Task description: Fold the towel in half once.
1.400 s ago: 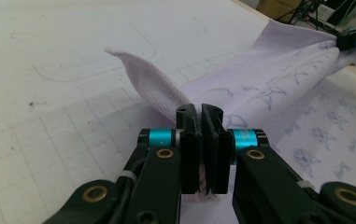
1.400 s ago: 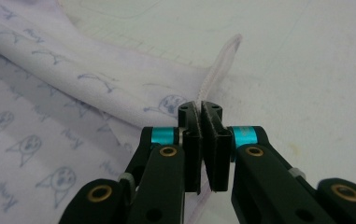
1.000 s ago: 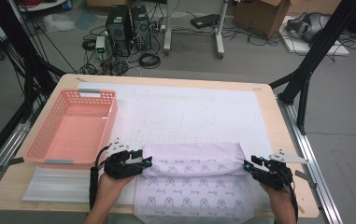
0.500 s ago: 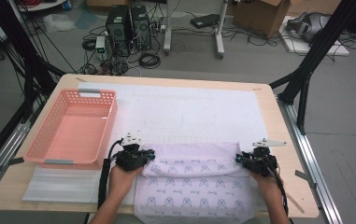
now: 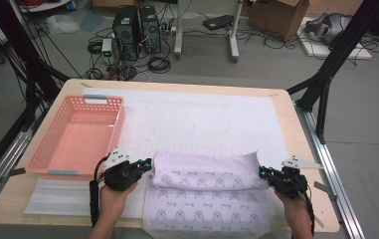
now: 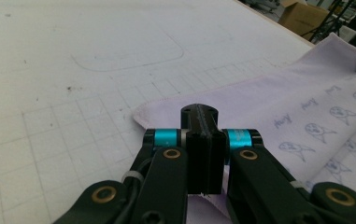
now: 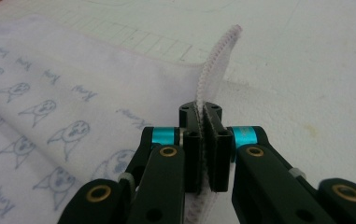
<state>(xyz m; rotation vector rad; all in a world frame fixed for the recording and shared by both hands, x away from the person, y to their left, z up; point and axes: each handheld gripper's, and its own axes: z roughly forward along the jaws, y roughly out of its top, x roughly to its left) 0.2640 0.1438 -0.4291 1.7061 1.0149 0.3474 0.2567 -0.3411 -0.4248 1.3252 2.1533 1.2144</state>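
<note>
Table [image 5: 296, 149] with the white grid mat [image 5: 202, 119] over most of it; pink basket [image 5: 77, 134] on the far-left part, empty

Towel [image 5: 207, 191], pale with a printed pattern, lies at the near edge in the middle, long axis left-right, with its near part hanging over the table edge. Its far portion is folded over toward the near side into a band across the full width

Left gripper [image 5: 146, 165] is at the band's left end, right gripper [image 5: 262, 173] at its right end, so the cloth spans straight between the two and each hand is about equally close to its own end. Judgement: the next fold depends on both ends travelling together, square to that long axis, or the band skews

Both pairs of jaws have just been closing and are now fully pinched. In the right gripper view the stitched towel hem [image 7: 215, 60] stands up clamped between the jaws. In the left gripper view the jaws are pressed together over the towel's corner [image 6: 166, 109], with cloth seen under them, so it looks gripped, but the pinch line itself is hidden

The high view gives the overall lay and fold; the gripper views give the actual bite on the fabric
</note>
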